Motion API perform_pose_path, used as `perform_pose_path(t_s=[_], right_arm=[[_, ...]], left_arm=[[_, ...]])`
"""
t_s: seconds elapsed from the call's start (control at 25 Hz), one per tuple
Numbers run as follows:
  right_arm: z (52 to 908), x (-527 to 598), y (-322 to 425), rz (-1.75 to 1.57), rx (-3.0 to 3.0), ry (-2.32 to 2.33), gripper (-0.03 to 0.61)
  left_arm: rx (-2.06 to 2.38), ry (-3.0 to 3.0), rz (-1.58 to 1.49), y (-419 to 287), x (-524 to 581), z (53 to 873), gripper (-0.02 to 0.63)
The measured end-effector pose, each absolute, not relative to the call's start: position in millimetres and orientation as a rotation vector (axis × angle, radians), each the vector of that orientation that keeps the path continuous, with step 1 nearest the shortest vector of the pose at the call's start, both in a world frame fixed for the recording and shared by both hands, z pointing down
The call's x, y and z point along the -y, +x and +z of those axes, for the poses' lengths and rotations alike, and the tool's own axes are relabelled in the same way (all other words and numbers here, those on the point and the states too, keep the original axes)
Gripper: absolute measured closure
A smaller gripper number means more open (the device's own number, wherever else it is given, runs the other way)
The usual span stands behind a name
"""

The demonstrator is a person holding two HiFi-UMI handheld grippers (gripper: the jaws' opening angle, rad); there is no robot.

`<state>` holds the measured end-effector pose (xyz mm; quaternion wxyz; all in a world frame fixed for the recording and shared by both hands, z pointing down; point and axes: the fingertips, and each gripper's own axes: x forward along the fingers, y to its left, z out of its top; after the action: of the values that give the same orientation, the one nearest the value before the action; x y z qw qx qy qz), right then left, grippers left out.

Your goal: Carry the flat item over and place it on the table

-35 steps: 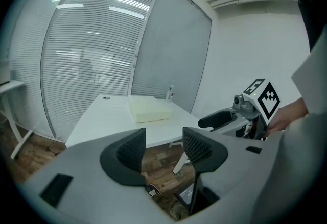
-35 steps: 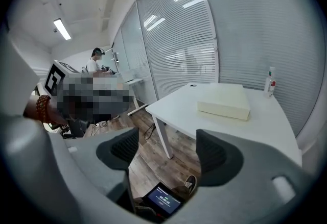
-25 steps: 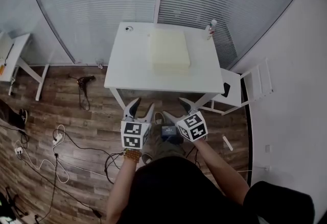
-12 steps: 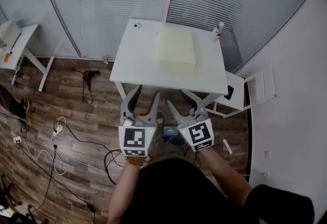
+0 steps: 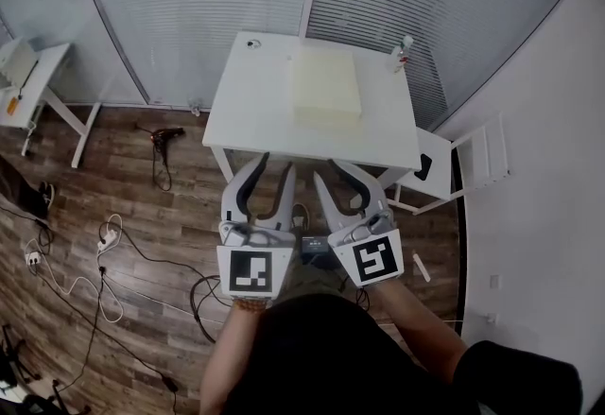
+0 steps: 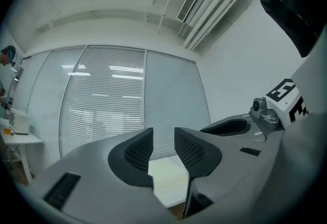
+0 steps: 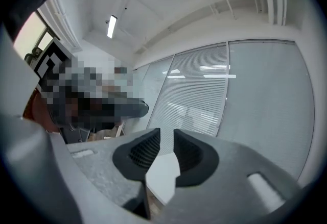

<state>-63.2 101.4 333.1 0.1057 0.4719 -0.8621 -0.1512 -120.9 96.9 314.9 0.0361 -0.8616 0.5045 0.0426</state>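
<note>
A pale cream flat slab (image 5: 326, 87) lies on the white table (image 5: 255, 115), toward its far right half. Both grippers hover over the wood floor just short of the table's near edge. My left gripper (image 5: 273, 169) is open with nothing between its jaws. My right gripper (image 5: 332, 173) is open and empty too. In the left gripper view the slab (image 6: 166, 174) shows through the gap between the jaws (image 6: 163, 145). In the right gripper view a corner of the table (image 7: 162, 176) shows beyond the jaws (image 7: 166, 147).
A small bottle (image 5: 405, 51) stands at the table's far right corner, and a small round thing (image 5: 251, 44) at the far left corner. A white chair (image 5: 452, 169) stands right of the table. A small desk (image 5: 38, 82), a corded tool (image 5: 163, 133) and cables (image 5: 106, 257) are at left.
Both grippers have moved forward toward the table's near edge, and their marker cubes now sit lower in the view. The slab has stayed on the table. The jaws stay open.
</note>
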Motion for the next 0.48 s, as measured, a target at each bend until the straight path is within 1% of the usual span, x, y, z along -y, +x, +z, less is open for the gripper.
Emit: perform_pose_path(t_s=[0.12, 0.2, 0.28, 0.48], right_arm=[[327.2, -104.2, -59.3, -0.460, 2.534, 1.394, 0.505], [323.8, -105.9, -57.7, -0.485, 2.534, 1.399, 0.511], [322.6, -107.5, -56.0, -0.506, 2.537, 1.408, 0.527], [320.0, -110.0, -58.1, -0.531, 2.552, 1.403, 0.529]], left_arm=[[-1.540, -2.643, 0.146, -116.8, -102.4, 313.0, 0.510], [-1.542, -2.635, 0.132, -115.4, -105.4, 315.6, 0.559], [-1.542, -2.636, 0.128, -113.0, -107.8, 320.0, 0.571], [-1.576, -2.624, 0.116, -116.5, -114.0, 322.8, 0.592]])
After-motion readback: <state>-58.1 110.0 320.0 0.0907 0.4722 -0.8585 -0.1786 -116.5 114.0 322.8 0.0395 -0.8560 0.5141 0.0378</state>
